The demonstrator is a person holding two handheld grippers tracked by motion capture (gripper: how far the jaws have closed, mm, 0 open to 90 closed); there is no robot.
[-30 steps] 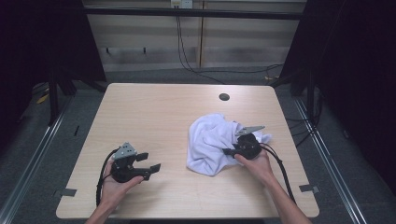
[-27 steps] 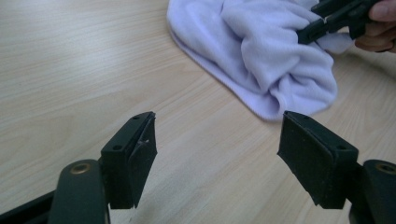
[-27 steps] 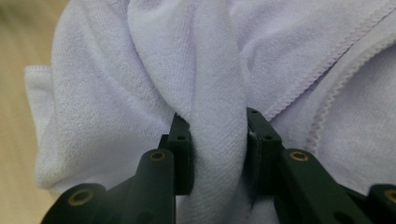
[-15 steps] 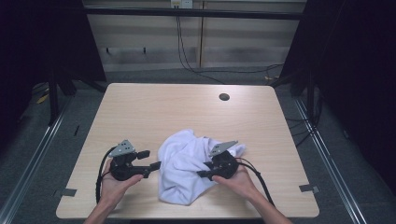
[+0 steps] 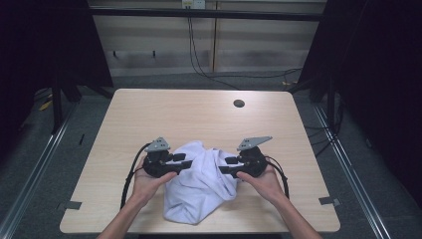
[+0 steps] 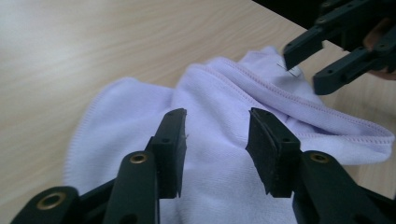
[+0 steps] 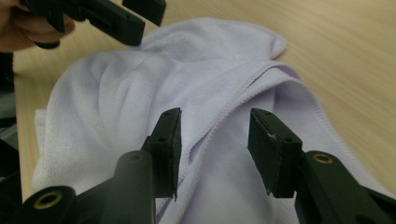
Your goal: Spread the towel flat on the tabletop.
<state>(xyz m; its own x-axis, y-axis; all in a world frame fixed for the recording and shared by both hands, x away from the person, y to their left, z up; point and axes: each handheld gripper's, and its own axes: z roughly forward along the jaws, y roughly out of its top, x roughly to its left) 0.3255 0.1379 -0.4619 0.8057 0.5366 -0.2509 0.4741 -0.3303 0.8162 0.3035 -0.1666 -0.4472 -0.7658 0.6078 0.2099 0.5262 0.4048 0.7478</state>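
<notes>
Cloth, white, soft and crumpled (image 5: pixel 201 186), has been dragged from the right side to the near-centre of the pale wooden counter (image 5: pixel 149 114). Left tongs (image 5: pixel 188 164) have been brought in and were just closing, right tongs (image 5: pixel 222 165) just opening; both stand half-wide over folds, nothing pinched. A regrasp is judged underway. Dark curtains and grey floor are noted around.

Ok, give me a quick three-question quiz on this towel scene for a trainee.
1. True or false: the white towel is folded neatly flat.
2. Which hand-held gripper sits at the towel's left side in the high view: A) left hand-held gripper B) right hand-held gripper?
3. What small dark round thing marks the table near its far edge?

Key: 1 false, it lies crumpled. 2 A. 3 a hole.
</notes>
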